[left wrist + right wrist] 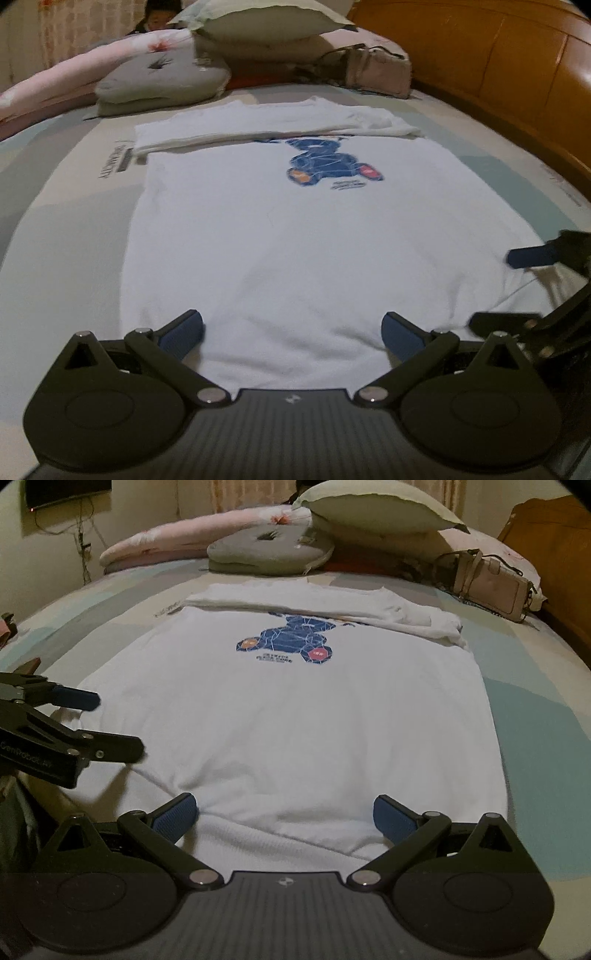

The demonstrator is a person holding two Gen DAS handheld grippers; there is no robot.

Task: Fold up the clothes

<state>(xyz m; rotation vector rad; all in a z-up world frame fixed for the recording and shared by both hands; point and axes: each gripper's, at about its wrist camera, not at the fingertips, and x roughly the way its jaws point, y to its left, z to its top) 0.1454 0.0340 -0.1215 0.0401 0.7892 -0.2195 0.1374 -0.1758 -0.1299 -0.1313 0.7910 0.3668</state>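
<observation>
White bear-print T-shirt [295, 236]: lay flat on bed [74, 229], top edge folded over at 12 o'clock. Left gripper [291, 332] and right gripper [286, 814]: jaws spread, empty, at hem, 6 o'clock. Step: mid-fold; next likely calls for pinching hem corners.

Dim, warm indoor light (fisheye-bent edges), softly blurred throughout.

One white T-shirt [295, 240] lies ahead of the two grippers, the left gripper [293, 334] and the right gripper [286, 818]. Beyond it sit two stacked pillows [373, 509], one grey cushion [266, 554], one rolled pink quilt [177, 535], and one handbag [491, 587] far right. A third pillow may hide underneath.
</observation>
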